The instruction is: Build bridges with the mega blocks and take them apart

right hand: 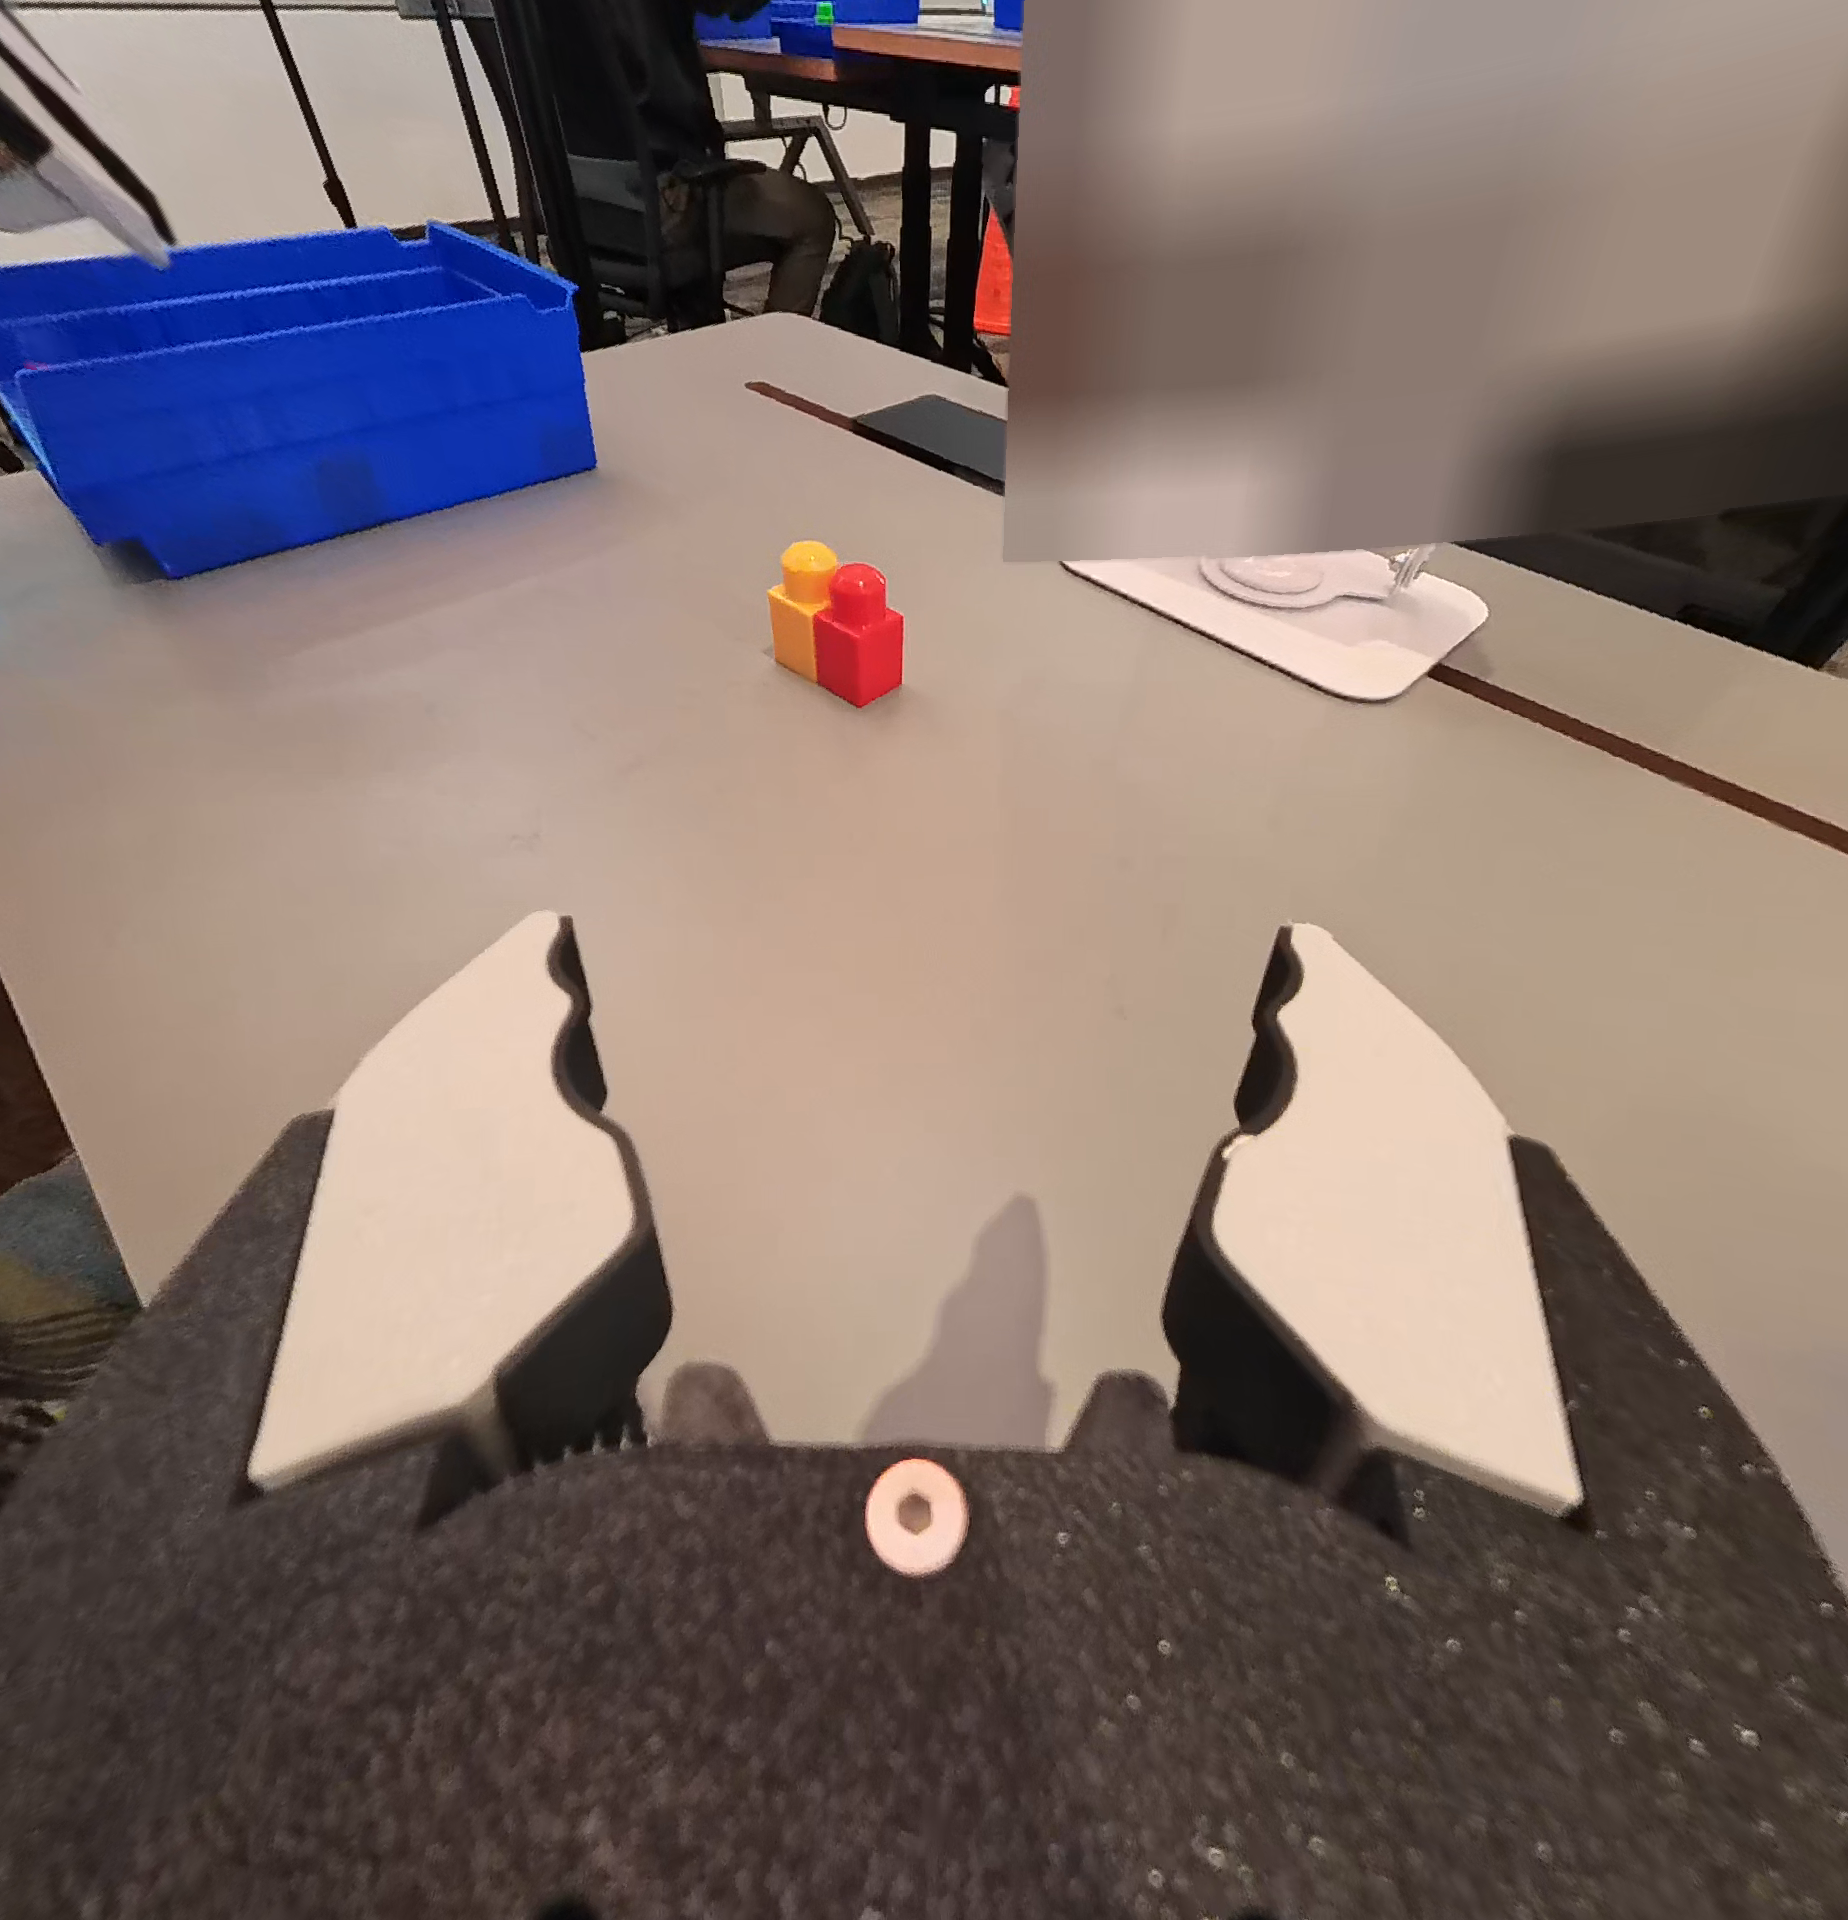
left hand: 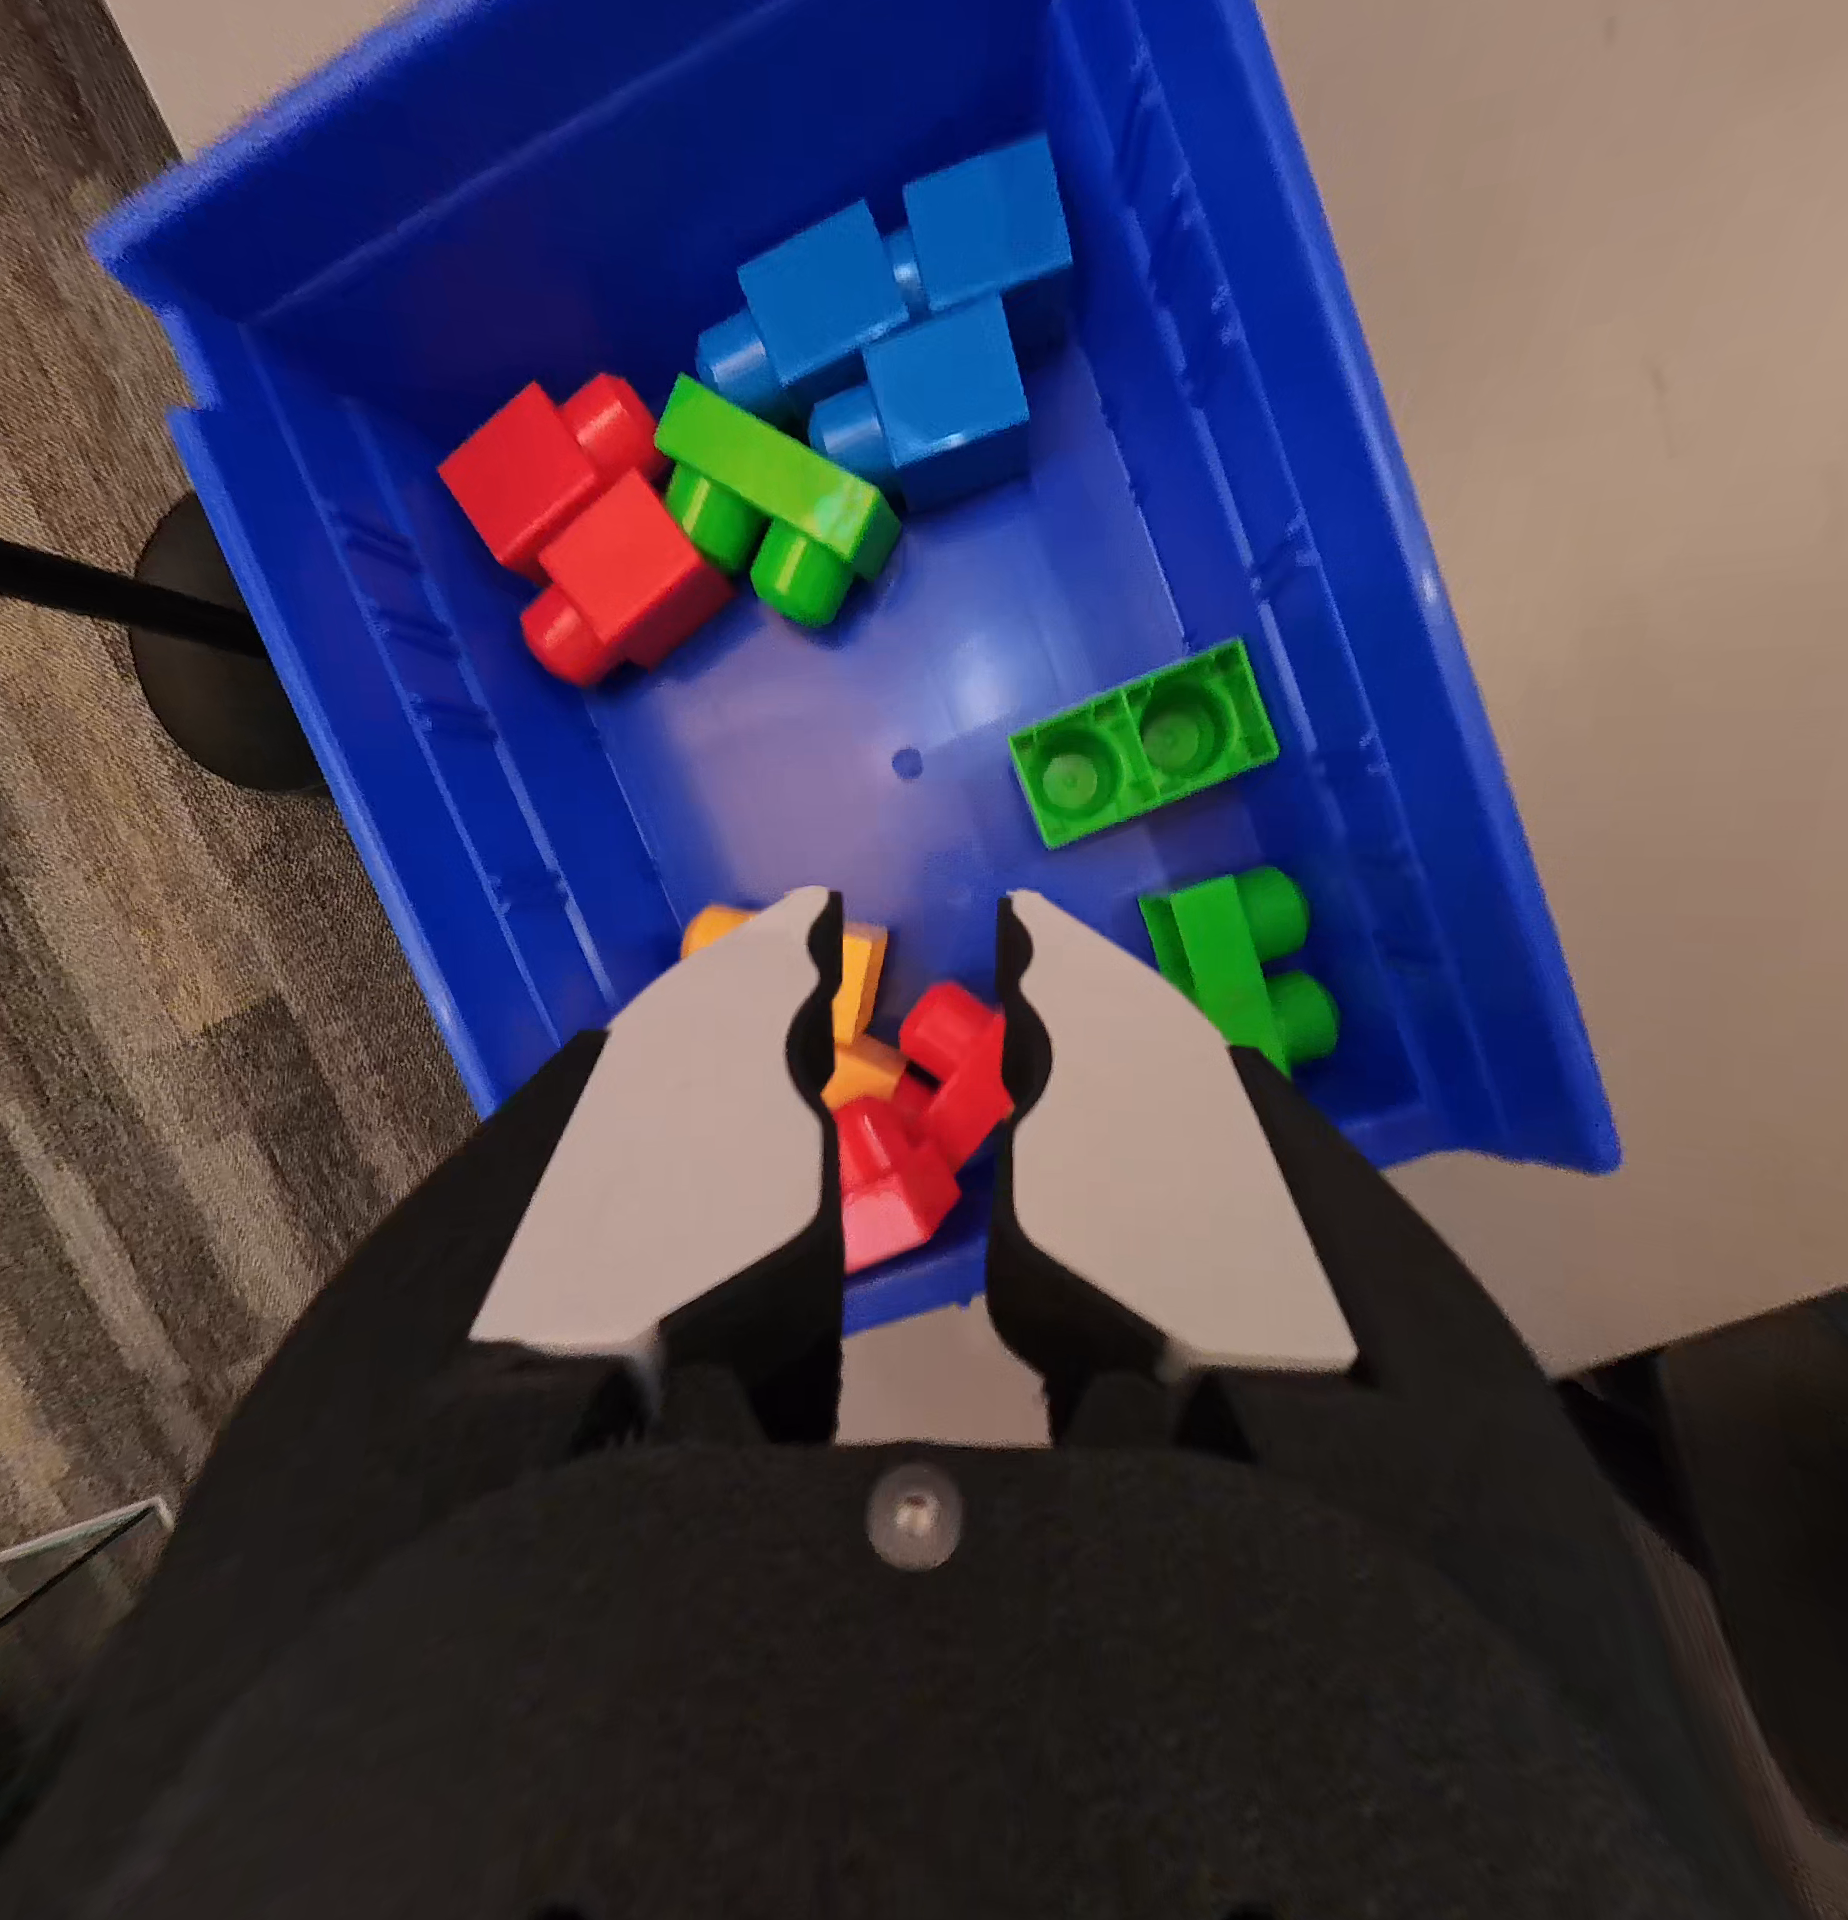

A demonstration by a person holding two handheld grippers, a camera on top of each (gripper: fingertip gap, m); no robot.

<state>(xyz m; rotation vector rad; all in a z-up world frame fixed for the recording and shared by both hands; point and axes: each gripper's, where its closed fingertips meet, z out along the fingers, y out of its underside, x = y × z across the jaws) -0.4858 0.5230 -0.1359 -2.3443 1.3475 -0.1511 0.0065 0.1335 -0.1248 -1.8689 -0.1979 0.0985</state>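
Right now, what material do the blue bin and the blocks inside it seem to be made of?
The blue bin looks like moulded glossy plastic: ribbed walls and a light glare on its floor. The blocks, such as the upturned green one, also seem to be smooth hard plastic, hollow underneath with moulded sockets.

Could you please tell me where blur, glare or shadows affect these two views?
Left wrist view: motion-smeared edges on the blue plastic bin, a bright glare patch on its floor. Right wrist view: red and orange blocks sharp, a gripper shadow on the grey table, mild wide-angle bending.
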